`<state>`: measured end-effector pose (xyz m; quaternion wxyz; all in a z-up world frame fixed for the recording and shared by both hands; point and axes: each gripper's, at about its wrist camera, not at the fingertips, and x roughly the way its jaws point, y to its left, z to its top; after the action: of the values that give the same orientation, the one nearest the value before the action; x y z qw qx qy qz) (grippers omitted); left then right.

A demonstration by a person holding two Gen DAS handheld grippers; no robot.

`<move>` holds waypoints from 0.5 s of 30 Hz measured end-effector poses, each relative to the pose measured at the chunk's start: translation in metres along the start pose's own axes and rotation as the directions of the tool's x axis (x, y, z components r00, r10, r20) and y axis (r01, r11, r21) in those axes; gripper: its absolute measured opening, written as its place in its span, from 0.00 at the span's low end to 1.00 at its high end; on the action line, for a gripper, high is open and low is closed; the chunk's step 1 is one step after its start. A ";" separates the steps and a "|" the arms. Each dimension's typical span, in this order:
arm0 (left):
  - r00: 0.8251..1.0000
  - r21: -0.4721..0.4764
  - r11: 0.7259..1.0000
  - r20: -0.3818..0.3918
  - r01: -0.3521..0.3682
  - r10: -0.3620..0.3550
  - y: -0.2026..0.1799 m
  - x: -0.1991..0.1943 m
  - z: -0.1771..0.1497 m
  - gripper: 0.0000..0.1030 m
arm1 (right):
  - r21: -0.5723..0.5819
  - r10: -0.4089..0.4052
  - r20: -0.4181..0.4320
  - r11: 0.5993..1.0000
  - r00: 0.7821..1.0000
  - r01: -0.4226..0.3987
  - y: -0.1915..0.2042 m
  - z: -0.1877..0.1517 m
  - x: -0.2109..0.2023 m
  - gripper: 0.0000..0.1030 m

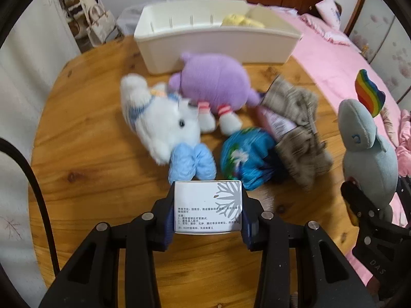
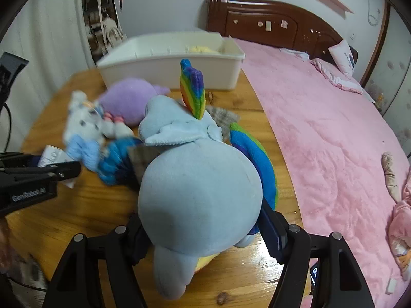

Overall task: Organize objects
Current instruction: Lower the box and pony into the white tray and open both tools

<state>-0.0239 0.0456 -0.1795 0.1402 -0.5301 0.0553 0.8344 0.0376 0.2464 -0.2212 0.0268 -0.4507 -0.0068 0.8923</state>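
Observation:
My left gripper (image 1: 208,218) is shut on a small white box (image 1: 208,206) with a snowflake print, held above the wooden table (image 1: 90,154). My right gripper (image 2: 205,233) is shut on a blue plush with a rainbow mane (image 2: 200,187), which also shows at the right of the left wrist view (image 1: 367,154). On the table lie a white plush (image 1: 159,120), a purple plush (image 1: 215,77), a light blue item (image 1: 192,164), a shiny blue bag (image 1: 246,156) and grey knitted fabric (image 1: 298,128). A white bin (image 1: 215,41) stands at the far edge.
A yellow item (image 1: 241,21) lies in the bin. A bed with a pink cover (image 2: 334,141) runs along the table's right side, with a dark wooden headboard (image 2: 269,23). A bag (image 1: 97,20) hangs at the back left. The left gripper shows in the right wrist view (image 2: 38,177).

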 end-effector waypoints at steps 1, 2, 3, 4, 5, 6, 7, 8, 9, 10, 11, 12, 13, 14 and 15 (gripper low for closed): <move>1.000 0.001 1.000 0.008 0.006 -0.006 0.001 -0.006 0.002 0.43 | 0.003 0.010 0.017 1.000 1.000 -0.010 0.001 0.003 -0.007 0.70; 1.000 0.002 1.000 0.017 0.012 -0.012 -0.001 -0.012 0.004 0.43 | 0.004 0.015 0.030 1.000 0.999 -0.015 0.002 0.006 -0.013 0.70; 0.999 0.005 1.000 0.024 0.021 -0.021 -0.001 -0.020 0.008 0.43 | 0.004 0.022 0.052 1.000 0.998 -0.022 0.003 0.010 -0.022 0.70; 0.999 0.007 1.000 0.026 0.029 -0.029 -0.002 -0.024 0.011 0.43 | 0.004 0.028 0.069 1.000 0.997 -0.028 0.004 0.014 -0.029 0.70; 0.999 0.006 0.999 0.030 0.044 -0.044 -0.002 -0.032 0.015 0.43 | 0.005 0.032 0.080 0.999 0.996 -0.033 0.002 0.016 -0.033 0.70; 0.998 0.004 0.999 0.037 0.054 -0.054 -0.005 -0.037 0.021 0.43 | 0.007 0.040 0.098 0.999 0.994 -0.041 0.002 0.020 -0.041 0.70; 0.997 0.004 0.998 0.045 0.063 -0.063 -0.007 -0.043 0.026 0.43 | 0.008 0.051 0.118 0.999 0.992 -0.052 0.003 0.025 -0.049 0.70; 0.996 0.005 0.997 0.056 0.071 -0.071 -0.007 -0.052 0.032 0.43 | 0.008 0.058 0.130 0.998 0.990 -0.059 0.004 0.028 -0.055 0.70; 0.995 0.010 0.997 0.063 0.072 -0.072 -0.008 -0.057 0.036 0.43 | 0.010 0.067 0.144 0.998 0.987 -0.070 0.003 0.036 -0.061 0.70; 0.995 0.017 0.997 0.072 0.069 -0.071 -0.009 -0.064 0.040 0.43 | 0.013 0.083 0.165 0.996 0.983 -0.087 0.004 0.043 -0.069 0.70; 0.994 0.023 0.997 0.081 0.067 -0.069 -0.009 -0.071 0.046 0.43 | 0.012 0.090 0.177 0.995 0.980 -0.094 0.003 0.047 -0.074 0.70; 0.993 0.029 0.997 0.092 0.067 -0.069 -0.009 -0.078 0.053 0.43 | 0.008 0.096 0.194 0.995 0.976 -0.100 0.003 0.052 -0.079 0.70; 0.992 0.033 0.997 0.100 0.068 -0.071 -0.009 -0.084 0.059 0.43 | 0.001 0.097 0.216 0.995 0.971 -0.100 0.003 0.060 -0.086 0.70; 0.991 0.035 0.997 0.108 0.071 -0.074 -0.008 -0.090 0.067 0.43 | -0.005 0.099 0.232 0.995 0.968 -0.100 0.003 0.066 -0.091 0.70; 0.990 0.035 0.997 0.118 0.074 -0.078 -0.006 -0.099 0.078 0.43 | -0.011 0.103 0.251 0.995 0.963 -0.103 0.003 0.075 -0.097 0.70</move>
<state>-0.0505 0.0527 -0.0564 0.1832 -0.4789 0.0395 0.8576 0.0348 0.2387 -0.0988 -0.0202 -0.3340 0.0142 0.9422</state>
